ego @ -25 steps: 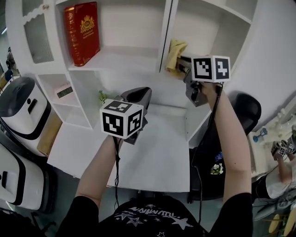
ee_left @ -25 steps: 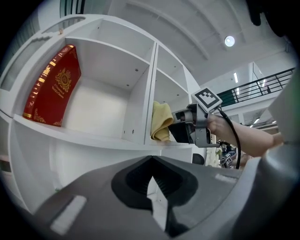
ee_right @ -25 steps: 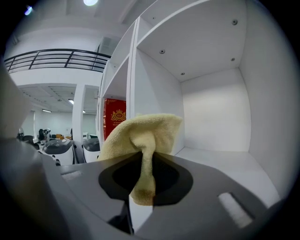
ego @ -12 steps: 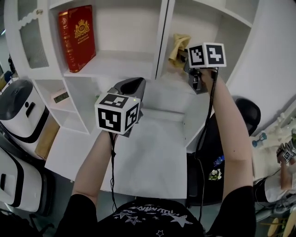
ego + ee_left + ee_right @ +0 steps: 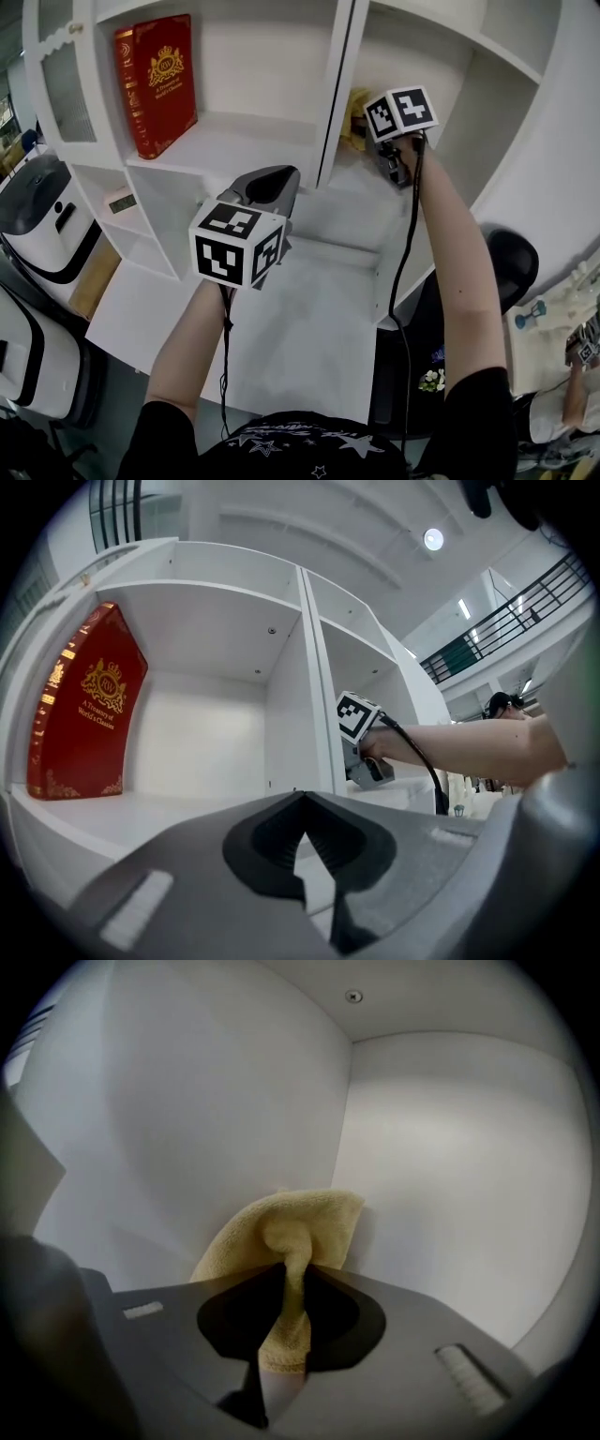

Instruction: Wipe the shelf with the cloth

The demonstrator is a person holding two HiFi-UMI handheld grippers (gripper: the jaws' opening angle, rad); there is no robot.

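Reaching deeper than half a second ago, the right gripper (image 5: 286, 1274) has carried the yellow cloth (image 5: 281, 1232) past the upright divider (image 5: 336, 94) and further into the right-hand compartment of the white shelf (image 5: 352, 202). In the head view the cloth is now mostly hidden behind the gripper's marker cube, where a second ago it showed plainly at the divider's front edge. This suggests the wiping is under way or just starting inside this compartment. Its jaws are closed on a folded ridge of the cloth. The right gripper view shows the cloth in the inner corner, where the compartment's side wall meets its back wall; it looks to be against the side wall, though contact cannot be confirmed. The cloth's long axis runs along the line of the jaws. Its bunched, rounded end points forward into the corner, away from the gripper, and a narrower tail trails back between the jaws toward the camera. The left gripper (image 5: 270, 183) has stayed low in front of the left compartment, below the board where a red book (image 5: 159, 80) stands upright. Its jaws are closed with nothing between them, and it plays no visible part in the wipe.
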